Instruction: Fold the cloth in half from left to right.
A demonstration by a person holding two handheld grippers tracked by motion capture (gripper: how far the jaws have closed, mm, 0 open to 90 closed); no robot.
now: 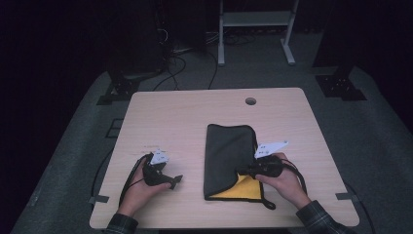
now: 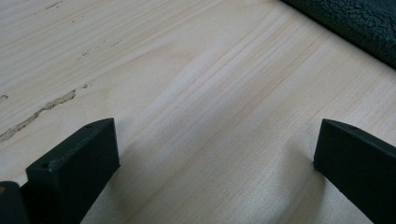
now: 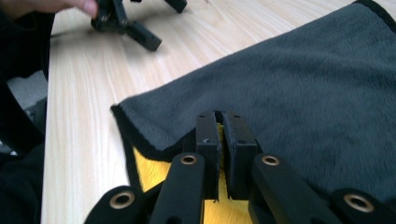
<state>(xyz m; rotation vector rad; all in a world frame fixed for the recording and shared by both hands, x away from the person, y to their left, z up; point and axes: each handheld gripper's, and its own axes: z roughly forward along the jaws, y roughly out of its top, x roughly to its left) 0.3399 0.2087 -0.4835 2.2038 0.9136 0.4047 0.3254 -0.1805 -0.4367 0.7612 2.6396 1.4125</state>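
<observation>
The left gripper (image 1: 171, 182) rests wide open on the bare table (image 1: 170, 122), left of the cloth (image 1: 229, 151); best bring it in to pin that near-left edge; the right gripper (image 3: 220, 122) is clamped on the cloth's dark fold over its yellow lining (image 1: 243, 187), right of centre; lift gently, keeping the fold flat; dark room beyond.

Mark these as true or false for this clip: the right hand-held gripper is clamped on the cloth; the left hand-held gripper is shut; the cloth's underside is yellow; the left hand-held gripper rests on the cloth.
1. The right hand-held gripper is clamped on the cloth. True.
2. The left hand-held gripper is shut. False: its jaws stand wide apart.
3. The cloth's underside is yellow. True: yellow shows at the lifted near corner.
4. The left hand-held gripper rests on the cloth. False: it is over bare table, beside the cloth.
</observation>
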